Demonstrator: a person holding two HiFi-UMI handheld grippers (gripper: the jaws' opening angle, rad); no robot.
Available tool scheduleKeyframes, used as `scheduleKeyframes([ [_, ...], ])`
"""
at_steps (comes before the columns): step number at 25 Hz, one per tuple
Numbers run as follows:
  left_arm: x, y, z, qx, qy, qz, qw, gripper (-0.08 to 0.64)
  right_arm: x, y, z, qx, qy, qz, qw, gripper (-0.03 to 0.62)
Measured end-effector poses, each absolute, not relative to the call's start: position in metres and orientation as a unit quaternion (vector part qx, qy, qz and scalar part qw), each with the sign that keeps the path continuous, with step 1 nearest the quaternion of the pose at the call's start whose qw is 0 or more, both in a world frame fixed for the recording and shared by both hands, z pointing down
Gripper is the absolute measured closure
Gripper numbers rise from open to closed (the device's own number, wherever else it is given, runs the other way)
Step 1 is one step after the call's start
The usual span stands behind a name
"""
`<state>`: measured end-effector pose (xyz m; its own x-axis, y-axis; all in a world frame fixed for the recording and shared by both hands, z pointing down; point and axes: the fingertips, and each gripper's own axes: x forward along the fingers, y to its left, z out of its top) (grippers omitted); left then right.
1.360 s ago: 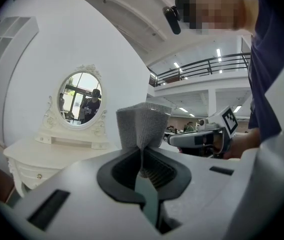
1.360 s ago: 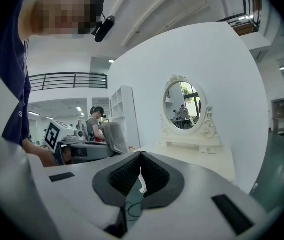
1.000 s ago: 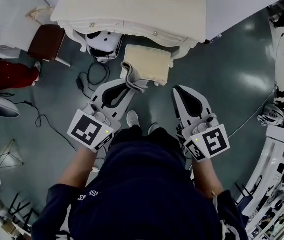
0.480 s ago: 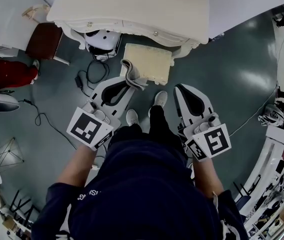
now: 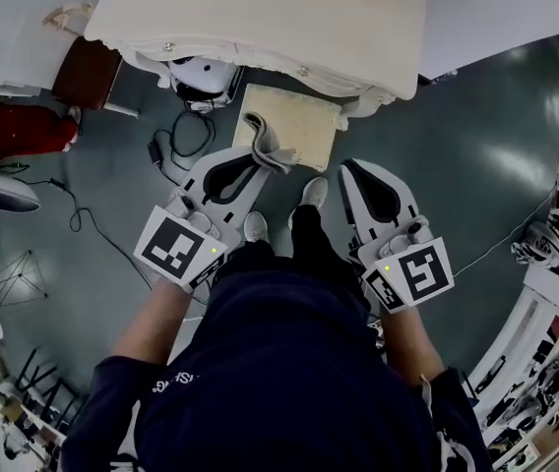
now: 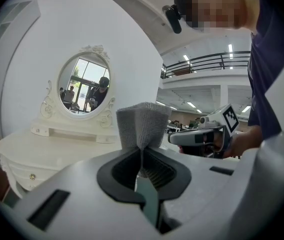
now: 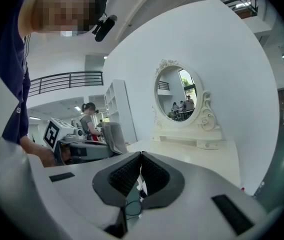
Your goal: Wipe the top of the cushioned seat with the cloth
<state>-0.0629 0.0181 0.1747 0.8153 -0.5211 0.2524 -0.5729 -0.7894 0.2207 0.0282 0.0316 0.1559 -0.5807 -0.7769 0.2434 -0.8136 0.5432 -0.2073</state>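
A cream cushioned seat (image 5: pixel 294 121) stands on the floor half under the white dressing table (image 5: pixel 260 13) in the head view. My left gripper (image 5: pixel 252 155) is shut on a folded grey cloth (image 5: pixel 265 144), held over the seat's near left corner. In the left gripper view the grey cloth (image 6: pixel 142 126) sticks up from between the shut jaws. My right gripper (image 5: pixel 350 173) hangs to the right of the seat, jaws together, holding nothing. The right gripper view shows the left gripper with the cloth (image 7: pixel 113 136) at its left.
A dark red stool (image 5: pixel 88 72) and a red item (image 5: pixel 14 131) lie at the left. Black cables (image 5: pixel 176 146) run over the grey floor. A white round device (image 5: pixel 201 75) sits under the table. The person's shoes (image 5: pixel 311 193) stand just before the seat. An oval mirror (image 6: pixel 84 84) tops the table.
The person has stepped closer to the seat, one foot coming forward. Both grippers moved with the body toward the dressing table; the cloth stays gripped in the left one.
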Motion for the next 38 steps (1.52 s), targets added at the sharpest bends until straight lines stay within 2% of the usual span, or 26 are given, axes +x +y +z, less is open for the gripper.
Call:
scheduleKeyframes([
  [11,0.01,-0.027,0.226,0.918,-0.334,0.133,0.169,0.54,0.095,-0.019,0.208,0.411,-0.891,0.179,0.074,0.566],
  [22,0.04,-0.052,0.297,0.904,-0.344,0.166,0.191,0.54,0.128,-0.038,0.27,0.406,-0.886,0.201,0.103,0.566],
  [38,-0.011,-0.104,0.438,0.889,-0.325,0.221,0.236,0.54,0.103,-0.076,0.369,0.444,-0.85,0.242,0.148,0.566],
])
